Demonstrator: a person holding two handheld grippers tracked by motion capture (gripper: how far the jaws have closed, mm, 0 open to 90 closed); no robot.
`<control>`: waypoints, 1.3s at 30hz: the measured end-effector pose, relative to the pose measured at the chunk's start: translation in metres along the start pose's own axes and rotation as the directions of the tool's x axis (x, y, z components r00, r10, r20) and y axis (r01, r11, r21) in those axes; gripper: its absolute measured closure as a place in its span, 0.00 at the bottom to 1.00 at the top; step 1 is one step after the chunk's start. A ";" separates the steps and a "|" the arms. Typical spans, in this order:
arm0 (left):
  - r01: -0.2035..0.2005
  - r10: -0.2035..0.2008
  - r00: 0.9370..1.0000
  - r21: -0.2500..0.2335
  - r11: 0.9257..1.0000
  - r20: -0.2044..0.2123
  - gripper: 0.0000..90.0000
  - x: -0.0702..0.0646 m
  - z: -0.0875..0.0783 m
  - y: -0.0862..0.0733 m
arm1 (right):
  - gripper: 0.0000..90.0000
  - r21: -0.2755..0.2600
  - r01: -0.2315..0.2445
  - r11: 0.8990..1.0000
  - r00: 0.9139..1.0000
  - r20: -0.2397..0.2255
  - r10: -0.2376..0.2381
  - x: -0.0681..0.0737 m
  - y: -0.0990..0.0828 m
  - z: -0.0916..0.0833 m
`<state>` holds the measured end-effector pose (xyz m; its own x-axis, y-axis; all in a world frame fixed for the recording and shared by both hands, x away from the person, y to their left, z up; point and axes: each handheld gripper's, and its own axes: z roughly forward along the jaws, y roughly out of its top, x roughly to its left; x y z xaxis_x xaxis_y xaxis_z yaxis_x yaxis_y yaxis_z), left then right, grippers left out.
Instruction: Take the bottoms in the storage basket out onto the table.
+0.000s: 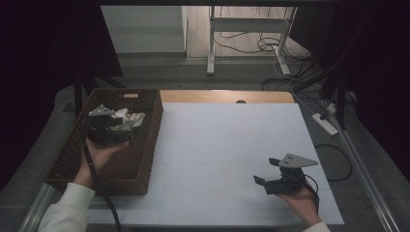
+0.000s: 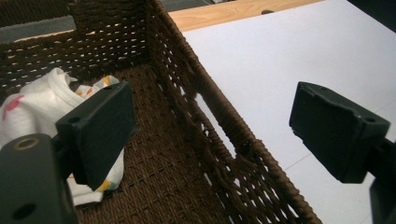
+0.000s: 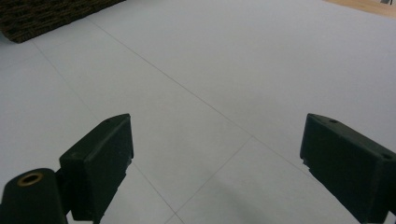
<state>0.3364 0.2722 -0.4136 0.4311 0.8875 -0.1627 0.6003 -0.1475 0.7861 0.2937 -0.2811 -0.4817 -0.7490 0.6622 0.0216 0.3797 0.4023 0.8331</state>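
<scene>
Standing by the worktop, what matters is where the crumpled white cloth lies against the left tool. That tool hangs over the brown wicker basket at the worktop's nine o'clock side, its jaws spread wide with nothing between them. In the left gripper view the cloth, white with small coloured patches, sits on the basket floor toward the far end wall, off at about ten o'clock from the tool's line of sight. One jaw stands in front of the cloth's edge; whether it touches the fabric I cannot tell. The other jaw hangs out past the basket's long side wall, over the white sheet.

The cloth is bunched, so I see no clear long axis.

The right tool rests low at about five o'clock on the worktop, jaws likewise apart and empty, well apart from the basket. The left hand is plainly the nearer one; I'd judge any pick-up falls to it, swinging leftward and down.
</scene>
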 end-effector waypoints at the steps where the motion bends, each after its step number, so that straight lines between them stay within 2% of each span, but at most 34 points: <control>1: 0.000 0.000 1.000 0.004 1.000 -0.005 0.15 0.001 0.000 0.001 | 0.11 -0.002 -0.001 1.000 1.000 0.002 0.001 0.000 0.000 0.000; 11: -0.002 0.002 0.999 0.013 1.000 -0.036 0.15 0.008 -0.002 0.011 | 0.11 0.002 0.002 1.000 1.000 0.000 -0.002 0.001 0.000 0.001; 19: 0.000 0.002 0.998 0.038 0.999 -0.057 0.15 0.011 0.003 0.018 | 0.11 0.000 0.004 1.000 1.000 -0.005 -0.004 0.001 0.000 0.001; 26: -0.005 0.008 0.996 0.026 1.000 -0.089 0.16 0.013 0.008 0.025 | 0.11 0.004 0.003 1.000 1.000 -0.004 -0.003 0.002 0.000 0.001; 39: 0.036 -0.028 0.993 0.062 0.997 -0.117 0.16 0.028 0.018 0.028 | 0.11 0.004 0.000 1.000 1.000 -0.004 0.000 0.001 0.000 0.002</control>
<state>0.3773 0.2853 -0.4063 0.3324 0.9362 -0.1139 0.6558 -0.1427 0.7413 0.2936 -0.2793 -0.4827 -0.7514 0.6594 0.0238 0.3817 0.4050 0.8309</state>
